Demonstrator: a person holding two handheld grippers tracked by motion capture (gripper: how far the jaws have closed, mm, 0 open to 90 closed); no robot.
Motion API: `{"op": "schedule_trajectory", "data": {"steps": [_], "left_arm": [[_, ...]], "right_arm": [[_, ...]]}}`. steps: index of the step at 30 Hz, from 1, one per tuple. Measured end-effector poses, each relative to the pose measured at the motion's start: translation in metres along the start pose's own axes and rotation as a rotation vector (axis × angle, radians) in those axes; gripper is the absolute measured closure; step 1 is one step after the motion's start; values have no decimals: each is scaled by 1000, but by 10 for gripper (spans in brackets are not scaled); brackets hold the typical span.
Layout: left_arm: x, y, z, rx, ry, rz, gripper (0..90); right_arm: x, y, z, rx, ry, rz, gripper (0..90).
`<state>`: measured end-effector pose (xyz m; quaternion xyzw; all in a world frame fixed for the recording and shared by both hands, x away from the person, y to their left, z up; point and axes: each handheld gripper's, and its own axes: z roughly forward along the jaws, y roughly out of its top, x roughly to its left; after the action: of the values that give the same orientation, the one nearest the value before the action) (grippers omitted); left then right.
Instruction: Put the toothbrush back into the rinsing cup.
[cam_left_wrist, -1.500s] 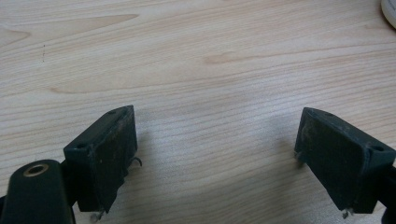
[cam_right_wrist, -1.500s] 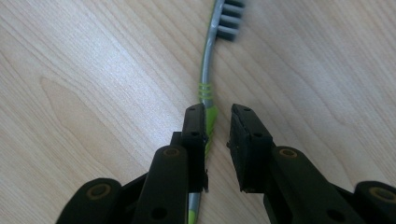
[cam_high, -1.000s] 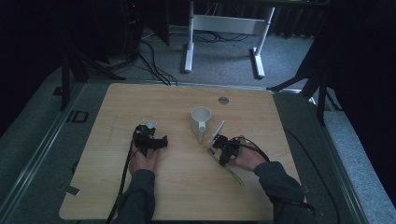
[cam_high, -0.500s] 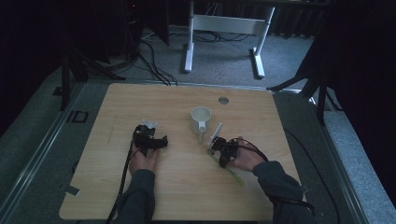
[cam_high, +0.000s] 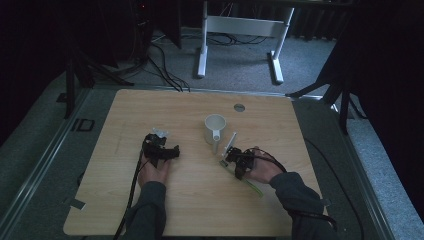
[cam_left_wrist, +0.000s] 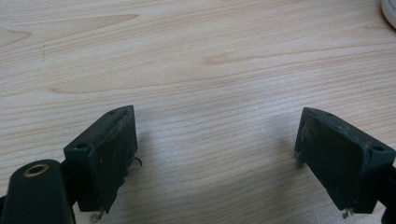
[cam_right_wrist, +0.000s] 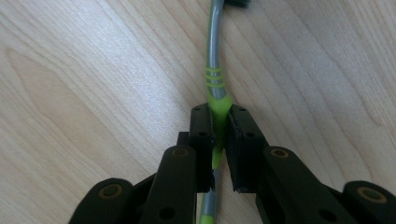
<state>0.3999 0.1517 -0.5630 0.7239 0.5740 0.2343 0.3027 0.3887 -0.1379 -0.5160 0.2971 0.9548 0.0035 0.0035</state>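
Observation:
A grey and green toothbrush (cam_right_wrist: 214, 56) lies on the wooden table (cam_high: 150, 105), its head toward a white mug (cam_high: 215, 127). My right gripper (cam_right_wrist: 220, 116) has just been closing and is now shut on the brush's green handle, the pads pressing both sides. In the high view the right gripper (cam_high: 230, 158) sits just below and right of the mug, with the toothbrush (cam_high: 231, 142) running through it. My left gripper (cam_high: 161, 142) rests on the table left of the mug. Its jaws (cam_left_wrist: 215, 135) stand wide open over bare wood, with nothing between them.
A round grommet (cam_high: 239, 107) is set in the table beyond the mug. The mug's rim (cam_left_wrist: 390, 7) shows at the top right corner of the left gripper view. A white desk frame (cam_high: 240, 25) and cables stand on the floor behind the table.

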Motion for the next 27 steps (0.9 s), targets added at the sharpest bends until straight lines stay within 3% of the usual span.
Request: {"op": "schedule_trajectory", "data": {"steps": [27], "left_arm": [[0, 0, 0, 0, 0, 0, 135]], "right_arm": [[-17, -15, -37, -165, -17, 64, 814]]}}
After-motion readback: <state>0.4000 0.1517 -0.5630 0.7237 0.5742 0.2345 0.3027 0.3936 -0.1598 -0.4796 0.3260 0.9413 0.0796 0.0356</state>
